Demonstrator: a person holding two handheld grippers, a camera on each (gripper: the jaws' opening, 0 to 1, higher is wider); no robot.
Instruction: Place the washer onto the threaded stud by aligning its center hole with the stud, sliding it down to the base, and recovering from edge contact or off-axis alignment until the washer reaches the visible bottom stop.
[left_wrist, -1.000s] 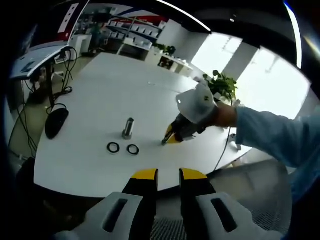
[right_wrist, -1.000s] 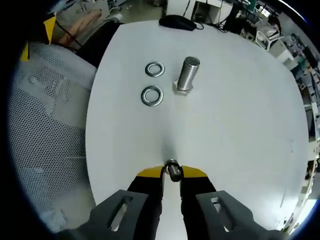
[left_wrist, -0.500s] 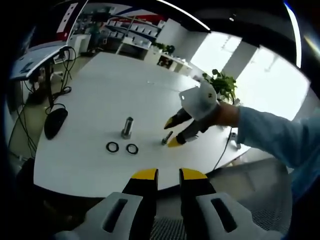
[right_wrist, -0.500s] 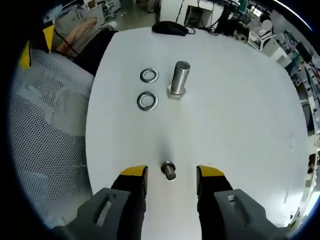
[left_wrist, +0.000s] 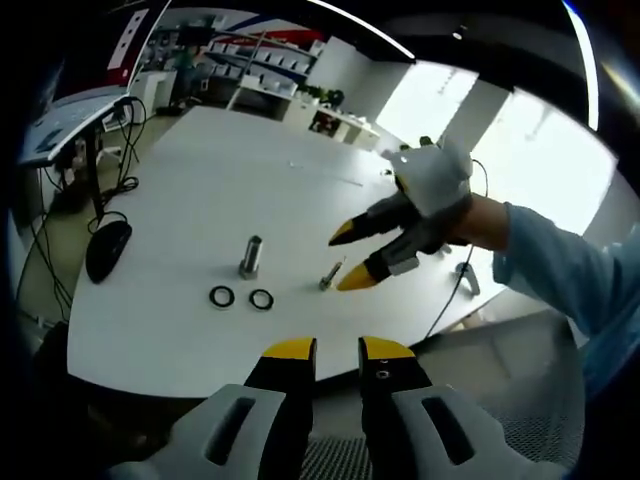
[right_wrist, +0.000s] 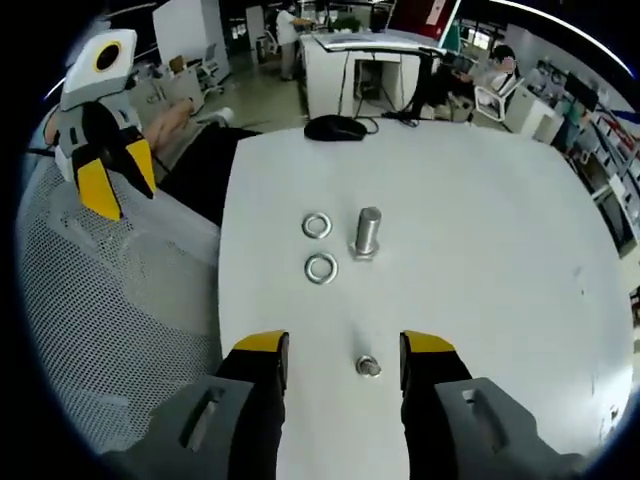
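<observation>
A steel threaded stud (right_wrist: 367, 232) (left_wrist: 250, 256) stands upright on the white table (right_wrist: 480, 250). Two washers (right_wrist: 317, 226) (right_wrist: 321, 268) lie flat just left of it in the right gripper view; the left gripper view has them (left_wrist: 221, 296) (left_wrist: 262, 299) in front of the stud. A small bolt (right_wrist: 368, 366) (left_wrist: 328, 277) lies on the table below my right gripper (right_wrist: 345, 345) (left_wrist: 348, 256), which is open and lifted off the surface. My left gripper (left_wrist: 338, 348) (right_wrist: 118, 178) hangs off the table's near edge, jaws close together with nothing between them.
A black mouse (right_wrist: 337, 127) (left_wrist: 104, 250) sits near the table's end. A mesh chair (right_wrist: 110, 320) stands beside the table under my left gripper. Desks and cables lie beyond. The table surface past the stud is bare.
My right gripper opened, let go of the small bolt and drew up and back from the table. The bolt stays lying there. My left gripper has not moved.
</observation>
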